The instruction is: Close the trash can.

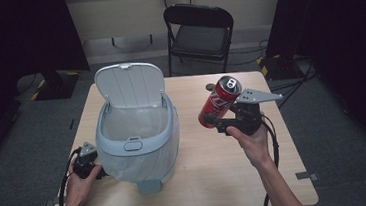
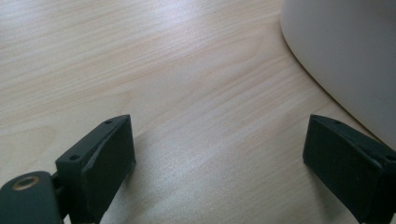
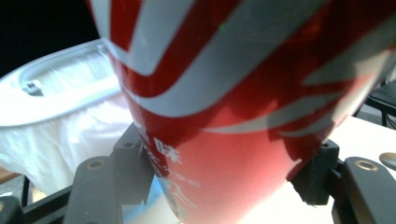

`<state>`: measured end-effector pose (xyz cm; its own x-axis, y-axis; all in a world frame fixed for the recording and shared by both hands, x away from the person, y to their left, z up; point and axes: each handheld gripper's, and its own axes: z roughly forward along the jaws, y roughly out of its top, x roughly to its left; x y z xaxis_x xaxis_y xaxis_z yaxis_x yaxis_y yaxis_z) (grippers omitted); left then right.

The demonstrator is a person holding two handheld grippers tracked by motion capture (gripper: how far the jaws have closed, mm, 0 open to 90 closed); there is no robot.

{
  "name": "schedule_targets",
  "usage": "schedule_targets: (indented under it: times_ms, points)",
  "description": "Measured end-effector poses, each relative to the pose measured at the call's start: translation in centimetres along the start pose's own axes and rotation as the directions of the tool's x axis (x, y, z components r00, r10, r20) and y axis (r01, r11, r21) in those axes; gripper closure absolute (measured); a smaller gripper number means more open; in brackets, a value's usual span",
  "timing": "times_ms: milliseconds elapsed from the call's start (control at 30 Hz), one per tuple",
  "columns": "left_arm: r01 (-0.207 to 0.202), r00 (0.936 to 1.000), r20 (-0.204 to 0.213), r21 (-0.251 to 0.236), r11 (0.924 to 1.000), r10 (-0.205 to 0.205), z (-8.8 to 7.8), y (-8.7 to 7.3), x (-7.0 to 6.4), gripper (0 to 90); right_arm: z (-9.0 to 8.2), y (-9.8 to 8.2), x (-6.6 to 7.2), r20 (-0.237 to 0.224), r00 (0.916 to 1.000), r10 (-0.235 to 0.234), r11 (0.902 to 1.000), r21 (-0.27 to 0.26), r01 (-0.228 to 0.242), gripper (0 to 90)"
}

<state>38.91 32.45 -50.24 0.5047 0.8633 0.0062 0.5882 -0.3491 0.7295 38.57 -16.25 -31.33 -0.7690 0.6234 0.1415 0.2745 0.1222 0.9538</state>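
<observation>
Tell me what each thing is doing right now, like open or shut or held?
Bin lid: flipped up, open.
Bin: upright on the table, lined with a white bag.
Can: held off the table, tilted.
Right gripper: shut on the can.
Left gripper: open, low over the table beside the bin.
Chair: unfolded.

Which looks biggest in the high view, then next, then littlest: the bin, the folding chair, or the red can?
1. The bin looks biggest.
2. The folding chair comes next, though it stands farther from the camera, so it may really be bigger.
3. The red can, held in the right claw, looks littlest.
</observation>
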Motion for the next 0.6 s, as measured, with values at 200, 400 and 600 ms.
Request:
schedule_targets:
  times_ms: [200,400,600]
  points:
    - [0.002,1.0,-0.001,0.0,1.0,-0.002,0.0,0.0,0.0,8.4,-0.3,2.0,1.2,-0.045,0.9987,-0.023,0.9964,-0.082,0.019,34.1]
    - [0.003,1.0,0.0,0.001,1.0,-0.003,0.0,0.0,0.0,8.4,-0.1,4.5,2.4,-0.088,0.9949,-0.049,0.9903,-0.134,0.037,34.2]
    - [0.003,1.0,0.0,0.001,1.0,-0.003,0.0,0.0,0.0,8.4,0.5,6.8,4.1,-0.128,0.9875,-0.091,0.9855,-0.154,0.071,34.3]
